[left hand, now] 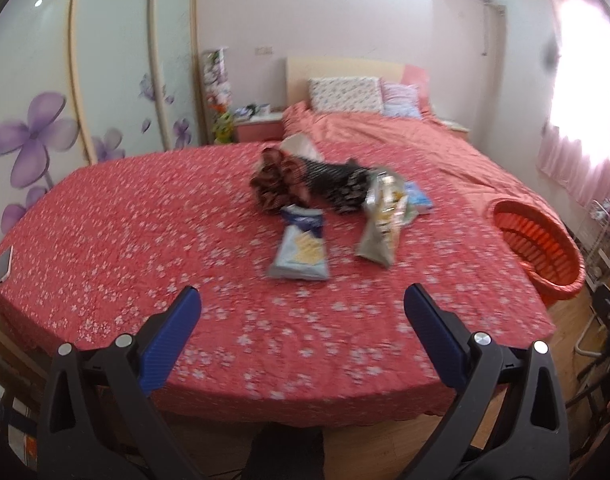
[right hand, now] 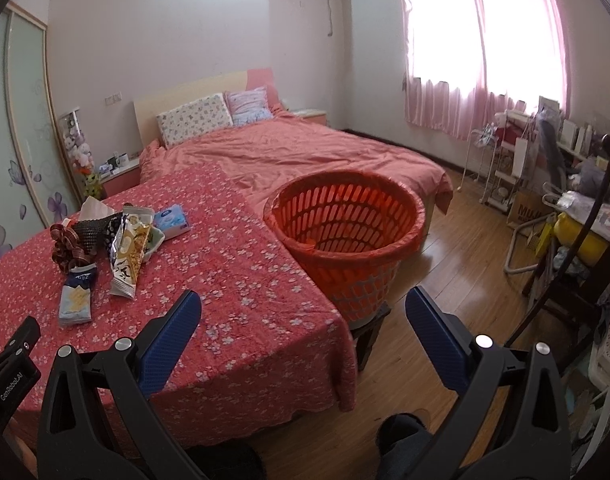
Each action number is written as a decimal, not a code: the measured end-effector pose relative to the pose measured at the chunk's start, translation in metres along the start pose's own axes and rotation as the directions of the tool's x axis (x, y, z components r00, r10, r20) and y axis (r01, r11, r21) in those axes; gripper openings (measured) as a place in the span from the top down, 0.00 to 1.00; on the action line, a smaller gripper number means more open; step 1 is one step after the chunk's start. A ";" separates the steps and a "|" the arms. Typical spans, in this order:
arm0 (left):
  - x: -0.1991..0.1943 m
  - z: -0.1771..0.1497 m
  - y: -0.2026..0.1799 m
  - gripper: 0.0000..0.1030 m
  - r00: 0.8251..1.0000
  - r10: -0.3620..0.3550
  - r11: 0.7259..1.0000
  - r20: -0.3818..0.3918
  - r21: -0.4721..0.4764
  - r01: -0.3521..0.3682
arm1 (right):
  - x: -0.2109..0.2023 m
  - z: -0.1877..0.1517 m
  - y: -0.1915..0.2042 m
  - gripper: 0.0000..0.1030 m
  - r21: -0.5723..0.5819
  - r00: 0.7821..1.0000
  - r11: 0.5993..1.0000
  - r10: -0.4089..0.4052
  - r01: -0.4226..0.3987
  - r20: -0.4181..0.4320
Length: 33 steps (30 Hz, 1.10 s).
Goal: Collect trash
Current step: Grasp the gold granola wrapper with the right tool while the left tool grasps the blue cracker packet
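A pale blue snack wrapper (left hand: 300, 245) (right hand: 76, 299) lies on the red flowered bedspread (left hand: 125, 208), with a silver and yellow wrapper (left hand: 383, 216) (right hand: 130, 252) to its right. Behind them sit a brown ribbon bow (left hand: 275, 182) (right hand: 67, 249), a dark patterned wrapper (left hand: 339, 180) and a blue tissue pack (left hand: 419, 197) (right hand: 172, 220). An orange plastic basket (right hand: 347, 236) (left hand: 539, 248) stands on a stool at the bed's right side. My left gripper (left hand: 301, 300) is open, short of the blue wrapper. My right gripper (right hand: 303, 304) is open, near the bed's corner and the basket.
A phone (left hand: 3, 266) lies at the bedspread's left edge. Pillows (right hand: 195, 118) and a headboard are at the far end. A wardrobe (left hand: 105, 60) with purple flowers stands to the left. Cluttered racks and a desk (right hand: 545, 168) line the right wall under pink curtains. Wooden floor (right hand: 465, 248) lies between.
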<state>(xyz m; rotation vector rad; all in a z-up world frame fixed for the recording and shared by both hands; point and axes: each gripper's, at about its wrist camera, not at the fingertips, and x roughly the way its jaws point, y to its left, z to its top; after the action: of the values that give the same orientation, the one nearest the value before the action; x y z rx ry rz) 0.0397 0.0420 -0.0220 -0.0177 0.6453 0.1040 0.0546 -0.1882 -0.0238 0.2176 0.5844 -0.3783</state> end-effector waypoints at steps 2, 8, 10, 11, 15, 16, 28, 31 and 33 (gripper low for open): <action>0.015 0.002 0.013 0.03 1.000 0.014 1.000 -0.022 -0.017 -0.014 | 0.011 0.001 0.007 0.02 -0.005 0.999 0.999 0.033 -0.033 -0.026; 0.056 0.014 0.049 0.03 0.995 0.065 0.996 -0.073 -0.049 -0.068 | 0.035 0.009 0.042 0.02 -0.054 0.989 0.988 0.139 -0.142 -0.048; 0.068 0.019 0.060 0.03 0.994 0.073 0.995 -0.081 -0.065 -0.078 | 0.044 0.015 0.058 0.02 -0.074 0.984 0.982 0.172 -0.175 -0.056; 0.072 0.021 0.064 0.03 0.994 0.077 0.994 -0.083 -0.070 -0.083 | 0.048 0.018 0.068 0.03 -0.086 0.980 0.977 0.189 -0.194 -0.059; 0.088 0.028 0.079 0.04 0.993 0.097 0.992 -0.075 -0.076 -0.102 | 0.071 0.024 0.110 0.09 -0.132 0.961 0.954 0.255 -0.268 -0.105; 0.091 0.030 0.082 0.04 0.992 0.102 0.991 -0.072 -0.074 -0.107 | 0.080 0.025 0.120 0.10 -0.138 0.954 0.948 0.271 -0.287 -0.125; 0.128 0.042 0.085 0.15 0.993 -0.020 0.998 -0.118 -0.058 0.013 | 0.155 0.017 0.170 0.52 -0.078 0.886 0.930 0.312 -0.358 -0.344; 0.138 0.042 0.075 0.20 0.988 -0.059 0.997 -0.144 -0.054 0.052 | 0.150 0.016 0.163 0.59 -0.073 0.869 0.920 0.334 -0.384 -0.367; 0.144 0.044 0.063 0.24 0.983 -0.086 0.996 -0.161 -0.044 0.079 | 0.143 0.016 0.152 0.60 -0.078 0.880 0.927 0.320 -0.368 -0.350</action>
<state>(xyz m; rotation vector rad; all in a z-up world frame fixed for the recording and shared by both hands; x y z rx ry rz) 0.1741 0.1202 -0.0729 -0.0898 0.8044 0.0346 0.2344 -0.0953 -0.0791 0.2446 0.8859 0.0527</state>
